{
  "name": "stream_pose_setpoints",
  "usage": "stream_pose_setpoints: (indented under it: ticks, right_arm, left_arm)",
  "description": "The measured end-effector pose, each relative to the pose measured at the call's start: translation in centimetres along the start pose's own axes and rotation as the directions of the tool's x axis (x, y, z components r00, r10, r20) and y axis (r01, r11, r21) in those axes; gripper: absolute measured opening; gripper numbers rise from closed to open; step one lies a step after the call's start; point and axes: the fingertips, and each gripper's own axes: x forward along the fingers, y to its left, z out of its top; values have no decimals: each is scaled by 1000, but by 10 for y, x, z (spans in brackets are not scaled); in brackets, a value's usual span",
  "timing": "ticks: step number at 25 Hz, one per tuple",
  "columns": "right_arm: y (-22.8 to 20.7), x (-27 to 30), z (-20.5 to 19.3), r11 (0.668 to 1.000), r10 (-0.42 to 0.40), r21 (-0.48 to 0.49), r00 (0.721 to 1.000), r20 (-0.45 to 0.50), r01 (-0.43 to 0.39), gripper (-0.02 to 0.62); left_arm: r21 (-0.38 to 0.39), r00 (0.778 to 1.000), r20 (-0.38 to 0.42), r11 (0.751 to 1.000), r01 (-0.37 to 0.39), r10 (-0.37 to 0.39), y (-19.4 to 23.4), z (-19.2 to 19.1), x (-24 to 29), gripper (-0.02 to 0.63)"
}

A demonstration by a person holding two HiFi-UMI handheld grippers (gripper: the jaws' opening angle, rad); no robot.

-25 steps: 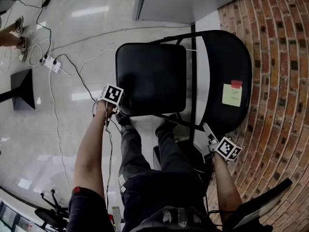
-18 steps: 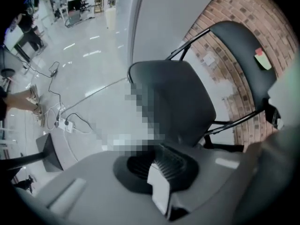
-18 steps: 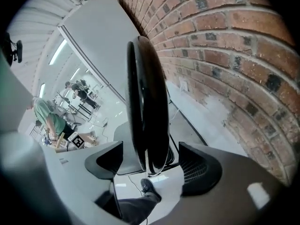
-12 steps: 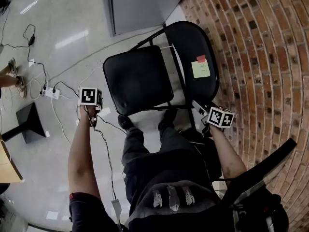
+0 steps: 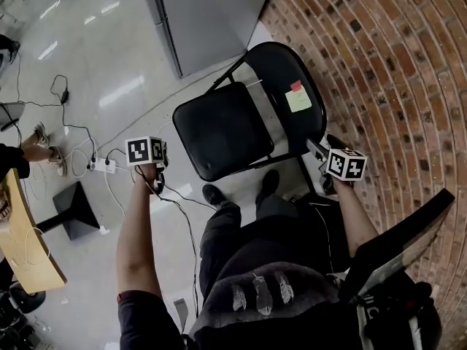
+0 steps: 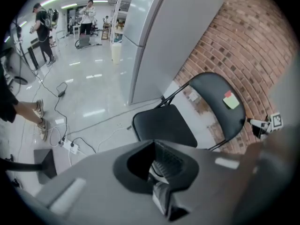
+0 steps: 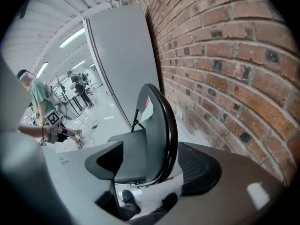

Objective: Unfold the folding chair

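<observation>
Folding chair [image 5: 222, 130] open beside brick wall [image 5: 398, 71]; grey cabinet [image 5: 208, 13] behind (power strip [image 5: 104, 165] leftward).

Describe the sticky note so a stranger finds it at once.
Start at the brick wall; a black folding chair stands beside it. On its backrest sits a pale green sticky note, the only light patch there, with a red tab on top.

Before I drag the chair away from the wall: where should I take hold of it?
Probably the near side edge of the backrest, coming from your side with the right gripper: that thin rim faces its open jaws edge-on; the seat is far broader.
</observation>
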Motion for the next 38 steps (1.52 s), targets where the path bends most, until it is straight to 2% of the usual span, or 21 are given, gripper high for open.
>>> stream_pose_setpoints:
  ticks: [4,7,9,11,13,15,17,19,23,24,25,26,28,29,30,31,32,33,35,37,38]
  right_arm:
    - [36,-16,27,996,51,-78,995,84,-45,348]
    - [64,-22,47,987,124,-123,982,140,-107,322]
    - [78,-24,58,981,168,-130,970,173,-147,304]
    - [90,-27,66,972,218,-134,956,198,-194,261]
    - [103,-32,73,958,276,-140,936,220,-249,142]
    - [119,-37,77,940,334,-151,914,230,-306,36]
    - [135,-42,78,917,394,-164,893,219,-365,2]
    - [148,-47,80,897,438,-172,874,211,-408,2]
    - [170,-62,85,857,512,-198,831,220,-475,2]
    - [176,-67,87,846,530,-208,818,223,-491,2]
    - [182,-73,89,833,550,-220,804,227,-508,2]
    - [187,-80,91,819,571,-232,788,229,-525,2]
    - [198,-91,97,788,611,-268,757,231,-555,2]
    - [202,-96,102,773,628,-289,743,231,-564,2]
    - [206,-100,107,761,642,-308,730,233,-571,2]
    - [210,-105,112,749,655,-325,717,237,-577,2]
    - [213,-111,117,737,669,-339,702,244,-584,2]
    - [217,-117,121,724,684,-352,685,251,-594,2]
    - [224,-134,129,688,721,-381,640,265,-617,2]
    - [228,-152,133,645,761,-414,590,271,-642,2]
    - [230,-162,134,624,778,-427,566,272,-654,2]
  left_arm:
    - [9,982,166,995,-96,93,-1,36,-42,2]
    - [38,931,327,982,-183,161,-9,67,-74,2]
    - [71,896,396,967,-247,200,-17,82,-90,2]
    - [52,857,465,960,-276,222,-29,95,-108,2]
    - [-19,825,525,972,-233,208,-40,106,-126,2]
    - [-102,823,547,988,-119,155,-50,109,-137,2]
    - [-148,820,568,989,16,72,-67,113,-147,2]
    - [-114,805,593,991,68,13,-89,117,-161,2]
    - [59,785,620,998,-31,-12,-134,118,-189,2]
    - [103,766,642,990,-94,6,-144,118,-200,2]
    - [149,732,680,971,-185,35,-155,118,-216,2]
    - [192,681,729,937,-290,61,-168,120,-235,2]
    - [260,571,818,847,-463,61,-199,125,-276,2]
    - [282,537,842,811,-512,46,-213,128,-290,1]
    - [296,521,853,790,-537,35,-225,130,-299,2]
    - [303,520,854,785,-540,28,-232,132,-303,2]
    - [306,532,846,797,-520,22,-238,133,-304,2]
    - [306,551,834,825,-474,8,-243,132,-304,2]
    - [297,580,812,900,-319,-62,-257,128,-305,2]
    - [290,576,802,947,-140,-161,-277,126,-310,0]
    - [296,561,799,954,-53,-217,-289,125,-314,0]
